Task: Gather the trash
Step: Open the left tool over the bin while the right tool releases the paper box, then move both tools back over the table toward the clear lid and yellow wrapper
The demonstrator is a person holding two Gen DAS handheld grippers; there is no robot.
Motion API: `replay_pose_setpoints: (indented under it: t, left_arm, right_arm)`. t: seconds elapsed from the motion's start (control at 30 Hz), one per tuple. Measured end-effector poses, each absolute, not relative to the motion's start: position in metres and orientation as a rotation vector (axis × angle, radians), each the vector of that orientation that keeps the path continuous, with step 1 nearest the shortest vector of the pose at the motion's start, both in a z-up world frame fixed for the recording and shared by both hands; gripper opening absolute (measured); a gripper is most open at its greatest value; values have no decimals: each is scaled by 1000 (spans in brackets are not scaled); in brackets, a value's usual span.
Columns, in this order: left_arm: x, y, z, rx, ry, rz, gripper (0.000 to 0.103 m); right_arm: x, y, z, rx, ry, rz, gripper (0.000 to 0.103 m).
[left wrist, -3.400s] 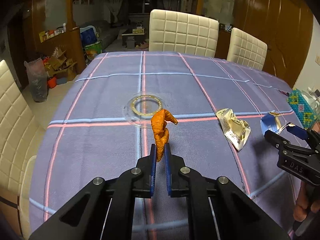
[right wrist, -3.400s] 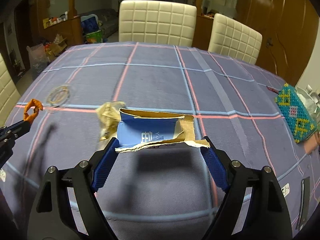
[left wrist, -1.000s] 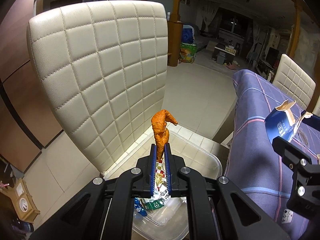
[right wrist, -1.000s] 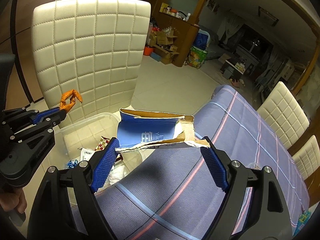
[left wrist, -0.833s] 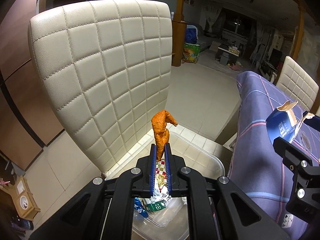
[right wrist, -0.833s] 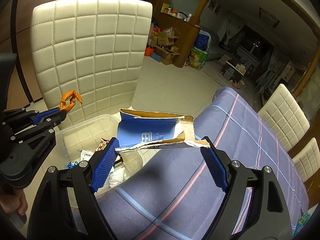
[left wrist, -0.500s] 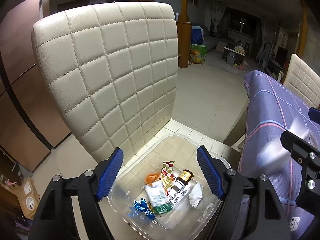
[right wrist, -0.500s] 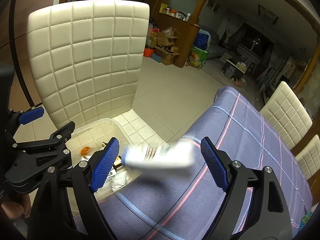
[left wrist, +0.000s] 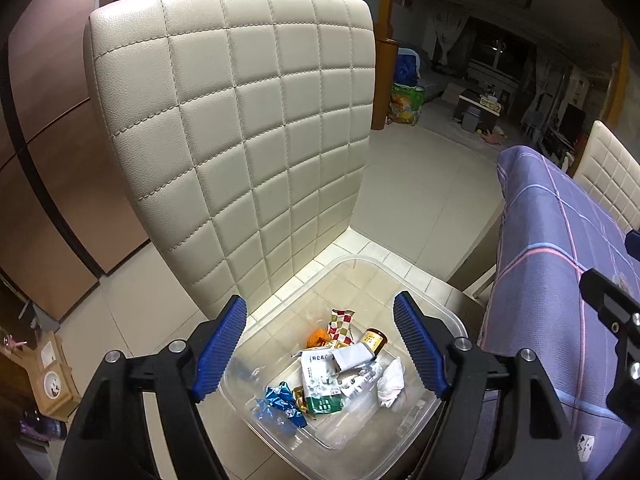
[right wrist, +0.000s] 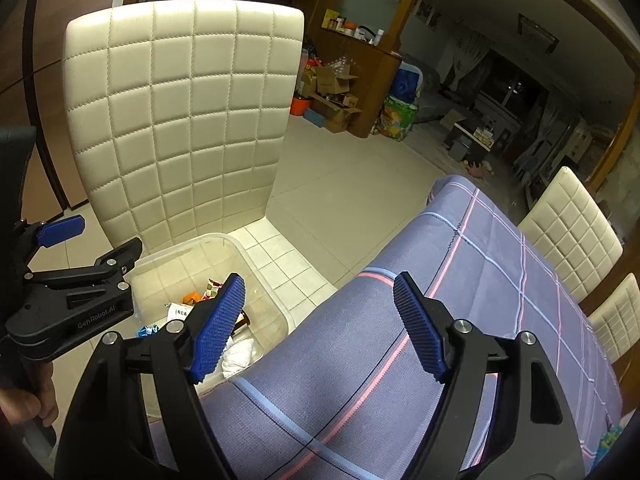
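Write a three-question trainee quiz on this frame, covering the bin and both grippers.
1. True or false: the left gripper is open and empty.
2. Where does the clear plastic bin stand? A) on the table B) on the floor by the cream chair C) on the chair seat
3. Fill in: the right gripper hovers over the edge of the ____ tablecloth.

Key: 1 true; 2 B; 3 purple.

cream quilted chair (left wrist: 240,140) on pale tiled floor (left wrist: 420,184), dim wood-panelled room
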State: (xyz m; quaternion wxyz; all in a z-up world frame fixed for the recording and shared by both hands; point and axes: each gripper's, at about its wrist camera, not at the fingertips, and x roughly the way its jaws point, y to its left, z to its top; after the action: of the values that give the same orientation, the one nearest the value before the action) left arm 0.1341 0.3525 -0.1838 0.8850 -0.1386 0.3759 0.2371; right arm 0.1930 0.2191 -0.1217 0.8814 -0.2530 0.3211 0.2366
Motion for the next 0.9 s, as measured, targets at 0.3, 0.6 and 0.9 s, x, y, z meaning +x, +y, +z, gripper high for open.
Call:
replay_pose_setpoints:
  t: [0.3,0.6,0.9]
  left_arm:
    - [132,337,-171,-258,768,472,74]
    - [123,308,-145,-270,758,396,74]
    - [108,265,-116,-251,723,323,74]
  right_arm:
    - [184,209,-115,-519,666,489,76]
    - [170,174,-91,-463,644,459,77]
    - [149,125,-66,-401,612,412,76]
